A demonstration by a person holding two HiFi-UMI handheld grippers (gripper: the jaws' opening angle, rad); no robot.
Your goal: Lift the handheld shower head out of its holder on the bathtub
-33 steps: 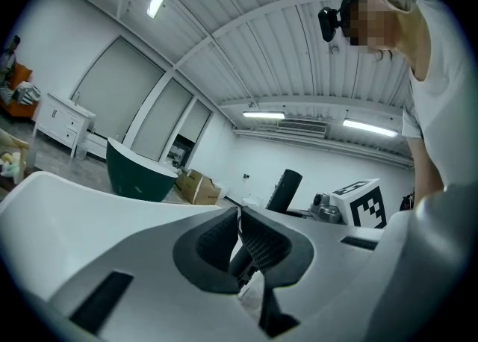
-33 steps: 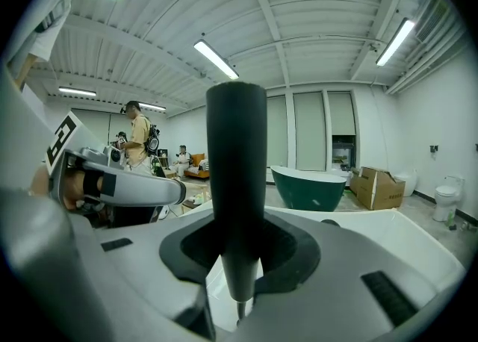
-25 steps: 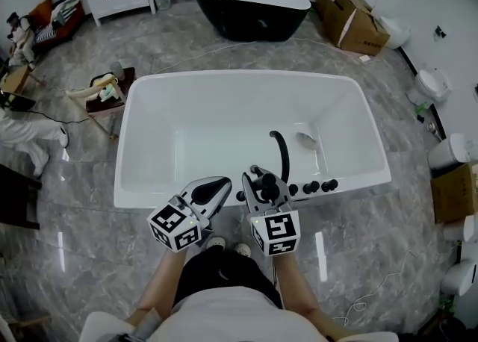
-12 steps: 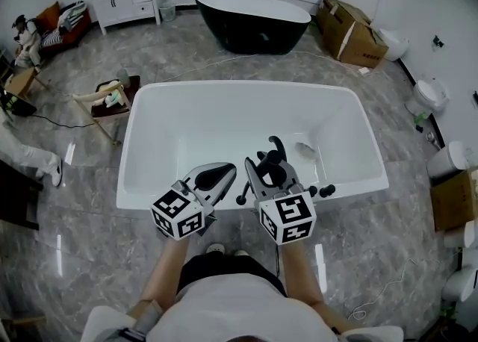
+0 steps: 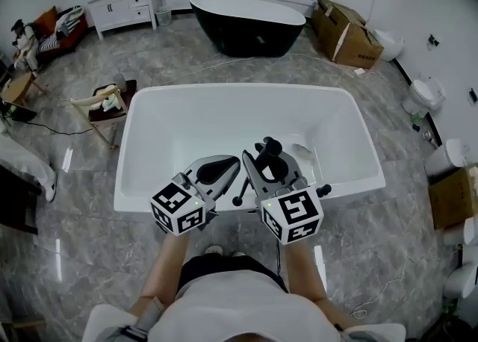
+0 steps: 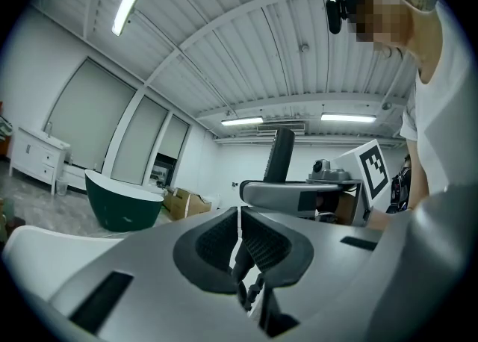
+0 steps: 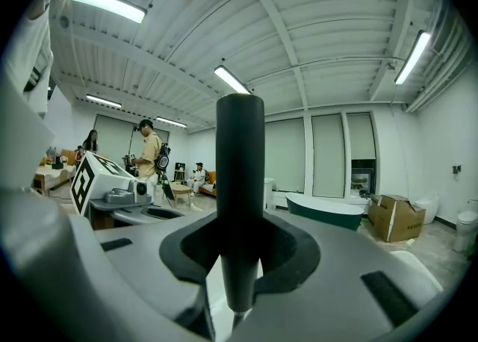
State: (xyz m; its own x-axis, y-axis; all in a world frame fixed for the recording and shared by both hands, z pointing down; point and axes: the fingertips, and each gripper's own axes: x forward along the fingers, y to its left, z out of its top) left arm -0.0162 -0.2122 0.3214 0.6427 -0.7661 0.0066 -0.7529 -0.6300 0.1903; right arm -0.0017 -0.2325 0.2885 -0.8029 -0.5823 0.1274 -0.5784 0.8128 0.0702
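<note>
One grip only: pinched black shower head [image 7: 240, 184] upright by its handle in right gripper [image 5: 267, 171], above near rim of tub [image 5: 224, 90]. Held left gripper [image 6: 240, 247] pressed together, empty, just beside. Judged it stiff, smooth, likely slick and top-heavy; best gripped squarely round the handle, as here.
</note>
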